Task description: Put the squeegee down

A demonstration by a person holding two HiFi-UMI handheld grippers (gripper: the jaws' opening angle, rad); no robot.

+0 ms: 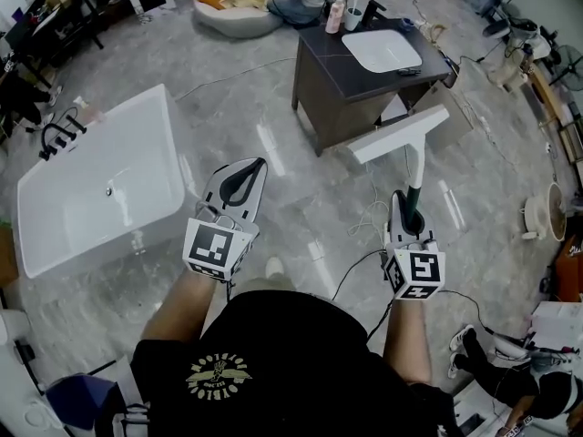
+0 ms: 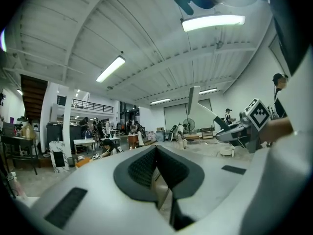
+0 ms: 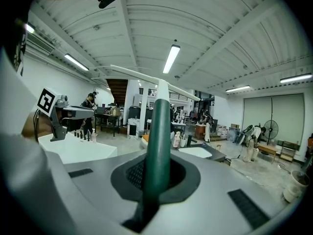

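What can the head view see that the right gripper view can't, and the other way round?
Only the head view: the person's black shirt. Only the right gripper view: the ceiling lights and a standing fan. Both: the squeegee held in the right gripper, the left gripper, the white bathtub and the sink basin.

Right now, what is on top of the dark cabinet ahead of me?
On the cabinet: a white basin, a black faucet behind it, a pink bottle and a white cup at the far corner. The squeegee hides part of the cabinet's near side.
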